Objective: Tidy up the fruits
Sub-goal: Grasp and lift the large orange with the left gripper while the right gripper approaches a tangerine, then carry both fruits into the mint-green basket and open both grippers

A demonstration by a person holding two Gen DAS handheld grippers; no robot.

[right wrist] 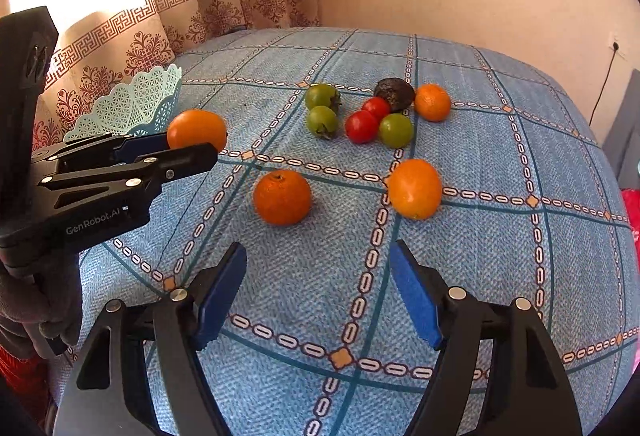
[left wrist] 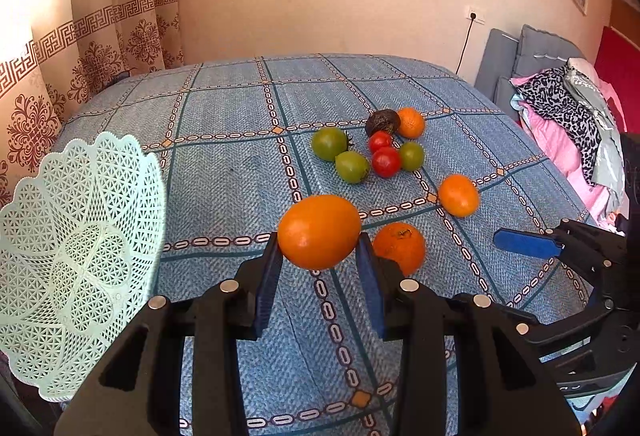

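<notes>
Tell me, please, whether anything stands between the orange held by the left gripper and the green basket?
Nothing visible does. The left gripper holds the orange above the tablecloth; the basket sits to its left, with only bare cloth between.

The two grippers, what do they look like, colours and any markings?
Both the left gripper and right gripper are black plastic with flat blue finger pads and silver rivets. The left's side reads "GenRobot.AI" in grey. A dark grey glove holds it.
</notes>
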